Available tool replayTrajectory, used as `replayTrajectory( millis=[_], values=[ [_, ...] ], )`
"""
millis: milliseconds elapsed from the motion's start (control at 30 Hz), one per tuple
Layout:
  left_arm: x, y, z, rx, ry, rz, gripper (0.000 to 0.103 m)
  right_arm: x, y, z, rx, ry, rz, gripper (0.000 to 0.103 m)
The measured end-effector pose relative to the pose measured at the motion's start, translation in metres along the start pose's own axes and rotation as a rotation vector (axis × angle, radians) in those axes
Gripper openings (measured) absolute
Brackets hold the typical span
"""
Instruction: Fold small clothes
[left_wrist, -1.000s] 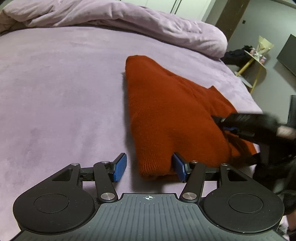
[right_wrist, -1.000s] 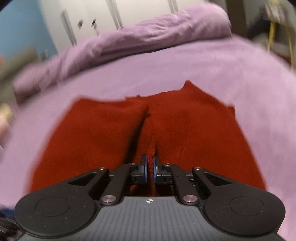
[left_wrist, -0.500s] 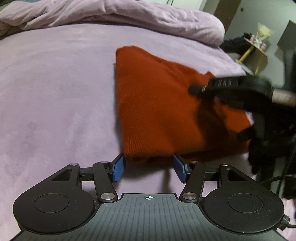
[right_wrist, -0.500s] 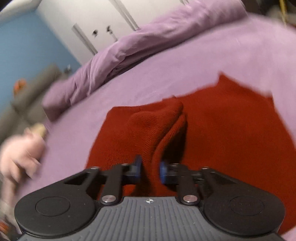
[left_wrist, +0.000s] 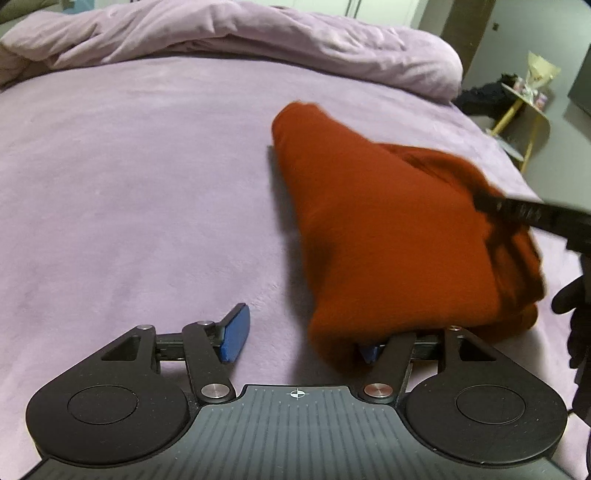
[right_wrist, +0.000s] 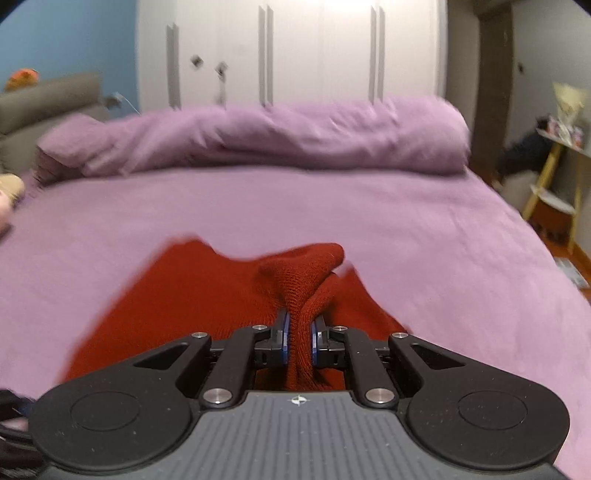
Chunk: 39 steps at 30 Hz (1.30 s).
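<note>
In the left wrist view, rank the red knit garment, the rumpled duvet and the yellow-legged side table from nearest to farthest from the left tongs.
1. Red knit garment, lying against the left tongs.
2. Rumpled duvet, across the bed's far end.
3. Yellow-legged side table, off the bed, far right.

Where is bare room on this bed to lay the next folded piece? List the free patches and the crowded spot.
Free: the wide stretch of purple bed cover left of the rust-red knit garment, bounded at the far end by the bunched duvet; also the strip between garment and duvet. Crowded: the near right corner, where the left gripper and right gripper meet the garment.
</note>
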<state>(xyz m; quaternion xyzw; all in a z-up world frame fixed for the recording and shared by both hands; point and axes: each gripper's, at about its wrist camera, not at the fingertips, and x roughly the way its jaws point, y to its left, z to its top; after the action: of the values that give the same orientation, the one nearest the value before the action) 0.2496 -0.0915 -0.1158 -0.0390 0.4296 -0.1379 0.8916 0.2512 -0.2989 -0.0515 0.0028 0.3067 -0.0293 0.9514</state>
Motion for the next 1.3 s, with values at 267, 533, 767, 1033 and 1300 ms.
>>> replayTrajectory(
  millis=[267,533,767,1033,1300],
  values=[
    [-0.004,0.001,0.002,-0.041,-0.007,-0.044,0.052,-0.004,-0.061,-0.037,0.364,0.057,0.112,0.031],
    [-0.002,-0.008,0.003,-0.066,-0.009,-0.055,0.046,-0.04,-0.074,-0.089,0.522,0.073,0.244,0.05],
    [0.009,-0.02,0.005,0.008,0.012,-0.023,0.059,-0.021,-0.075,-0.091,0.66,0.099,0.257,0.021],
    [-0.014,-0.012,0.007,-0.042,-0.067,0.055,0.054,-0.035,-0.117,-0.109,1.107,-0.127,0.65,0.014],
    [-0.019,-0.018,0.006,-0.037,-0.051,0.073,0.054,-0.034,-0.095,-0.098,0.801,0.039,0.311,0.014]
  ],
)
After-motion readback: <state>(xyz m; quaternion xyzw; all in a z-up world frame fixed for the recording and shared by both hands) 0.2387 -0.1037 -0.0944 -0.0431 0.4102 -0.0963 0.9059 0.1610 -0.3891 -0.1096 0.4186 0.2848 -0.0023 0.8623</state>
